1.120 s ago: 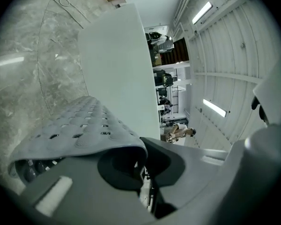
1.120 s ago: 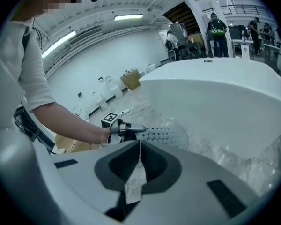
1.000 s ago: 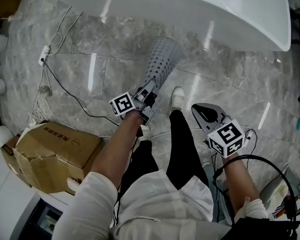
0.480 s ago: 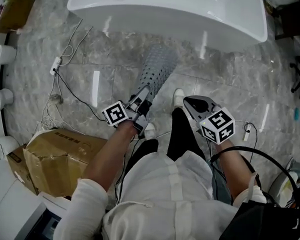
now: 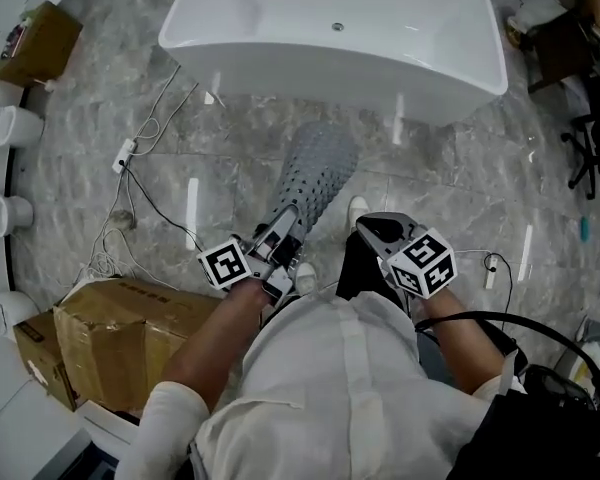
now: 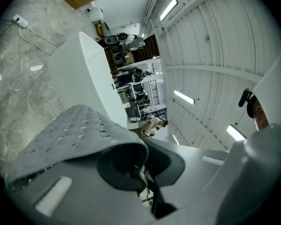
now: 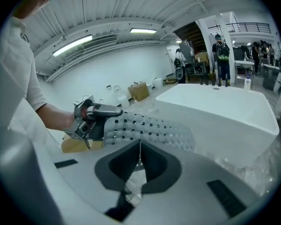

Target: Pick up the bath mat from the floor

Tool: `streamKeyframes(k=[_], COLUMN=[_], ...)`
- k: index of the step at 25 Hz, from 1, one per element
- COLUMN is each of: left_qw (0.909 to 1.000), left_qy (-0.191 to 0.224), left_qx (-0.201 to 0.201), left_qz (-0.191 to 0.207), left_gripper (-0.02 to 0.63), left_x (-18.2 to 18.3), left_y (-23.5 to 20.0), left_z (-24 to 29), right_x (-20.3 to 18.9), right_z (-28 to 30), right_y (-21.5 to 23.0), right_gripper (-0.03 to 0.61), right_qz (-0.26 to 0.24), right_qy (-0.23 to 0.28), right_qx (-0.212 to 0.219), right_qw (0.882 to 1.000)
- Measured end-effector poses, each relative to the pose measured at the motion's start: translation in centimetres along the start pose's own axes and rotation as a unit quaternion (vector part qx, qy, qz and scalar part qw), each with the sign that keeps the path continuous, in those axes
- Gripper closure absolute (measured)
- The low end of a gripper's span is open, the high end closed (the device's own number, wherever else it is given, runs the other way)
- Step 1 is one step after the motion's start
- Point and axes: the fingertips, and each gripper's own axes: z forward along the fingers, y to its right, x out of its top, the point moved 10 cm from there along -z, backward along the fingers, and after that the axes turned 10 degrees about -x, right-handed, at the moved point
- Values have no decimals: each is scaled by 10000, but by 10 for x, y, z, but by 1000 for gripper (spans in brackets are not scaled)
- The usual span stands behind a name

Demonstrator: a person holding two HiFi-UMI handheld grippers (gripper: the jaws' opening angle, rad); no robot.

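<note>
The grey perforated bath mat [image 5: 317,173] hangs stretched out from my left gripper [image 5: 290,213], which is shut on its near edge, above the marble floor in front of the white bathtub [image 5: 280,28]. In the left gripper view the mat [image 6: 70,135] drapes over the closed jaws. The right gripper view shows the left gripper [image 7: 91,116] holding the mat [image 7: 152,128] to the left. My right gripper [image 5: 368,228] is shut and holds nothing, just right of the mat above the person's legs; its own view shows the jaws [image 7: 139,162] pressed together.
A crumpled cardboard box [image 5: 130,333] lies at the lower left. Cables and a power strip [image 5: 125,153] trail over the floor to the left. A small box [image 5: 35,43] sits at the top left. A white shoe [image 5: 357,208] stands by the mat. A chair base [image 5: 585,153] is at the right.
The head view has pulled back, so the whole bathtub shows now. Both grippers have drawn closer to the body, the left one still holding the mat.
</note>
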Motion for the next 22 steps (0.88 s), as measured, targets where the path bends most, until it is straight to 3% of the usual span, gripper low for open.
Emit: streamKeyframes(k=[13, 22], left_qw=[9977, 9970], left_qy=[-204, -32], left_qx=[-103, -73], left_qz=[642, 775], left_gripper=[597, 597], left_x=[-18, -27], left_y=[58, 75], left_z=[-73, -106], right_x=[9, 19], right_z=[-28, -31], right_y=[-73, -98], right_gripper=[566, 568], right_qz=[-453, -735], right_qy=[162, 216], right_qx=[-25, 121], right_qw=[9988, 9970])
